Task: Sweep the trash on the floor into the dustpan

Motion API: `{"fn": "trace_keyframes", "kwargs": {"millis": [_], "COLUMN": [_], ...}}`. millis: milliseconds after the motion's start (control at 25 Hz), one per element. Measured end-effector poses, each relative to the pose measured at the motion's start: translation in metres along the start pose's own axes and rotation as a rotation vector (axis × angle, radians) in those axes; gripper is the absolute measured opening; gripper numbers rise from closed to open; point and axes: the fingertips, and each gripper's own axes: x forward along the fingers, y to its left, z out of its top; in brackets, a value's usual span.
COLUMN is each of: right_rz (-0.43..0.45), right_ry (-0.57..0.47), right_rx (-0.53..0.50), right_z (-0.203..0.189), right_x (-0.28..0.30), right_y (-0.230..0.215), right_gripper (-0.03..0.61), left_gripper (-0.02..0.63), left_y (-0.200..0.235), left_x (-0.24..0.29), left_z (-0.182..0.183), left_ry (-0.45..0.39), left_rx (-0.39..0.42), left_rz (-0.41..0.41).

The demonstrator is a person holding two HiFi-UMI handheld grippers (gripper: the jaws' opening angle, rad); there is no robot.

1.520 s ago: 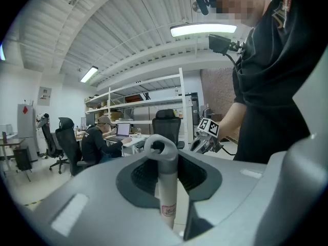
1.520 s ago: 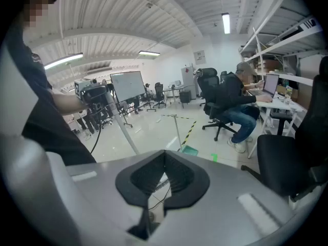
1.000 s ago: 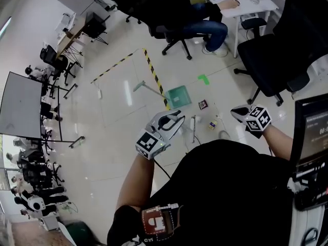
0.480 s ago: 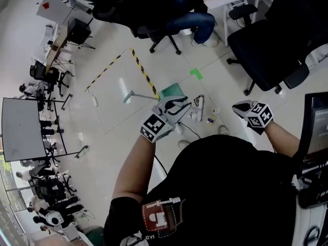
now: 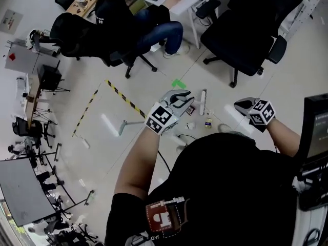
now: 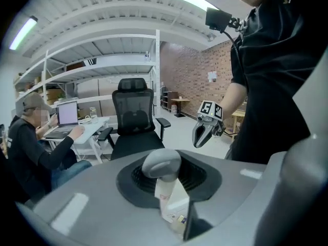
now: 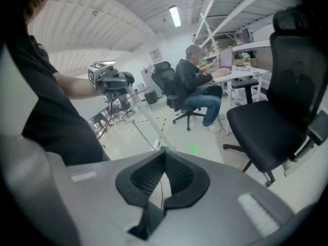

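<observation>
One-handed right now: clamping a grey-capped white handle in the left tool, carrying the right tool pinched together and empty, both raised above the floor. Probably gripping the brush's own handle, but not managing to confirm that. Just below, seeing trash lying loose: a dark packet, a small bottle, a white scrap, with a white brush head down beside them. Spotting the green dustpan only from the right gripper view, sitting near the trash, its long pole trailing off left. Judging the sweep as not begun, all of it left to do. Further out, noting open floor to the left, then striped tape, with office chairs and a seated person crowding the far side.
</observation>
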Motion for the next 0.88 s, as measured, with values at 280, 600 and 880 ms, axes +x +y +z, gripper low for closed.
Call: {"fn": "trace_keyframes", "kwargs": {"millis": [280,600,880], "right_rz": [-0.055,-0.025,-0.039], "right_ry": [-0.014,0.044,0.058], "right_rx": [0.106,0.055,0.066], "right_z": [-0.004,-0.015,-0.014], "right_x": [0.006,-0.010,0.000], "right_y": [0.063,0.020,0.004], "right_gripper": [-0.008,-0.008,-0.008], "left_gripper": [0.078,0.080,0.083], "left_y": [0.024,0.056,0.088], "left_x": [0.002,0.040,0.037], "left_z": [-0.031,-0.054,-0.061], "left_ry": [0.046,0.112,0.148], "left_rx": [-0.003,-0.032,-0.010], "left_rz": [-0.152,-0.125,-0.138]}}
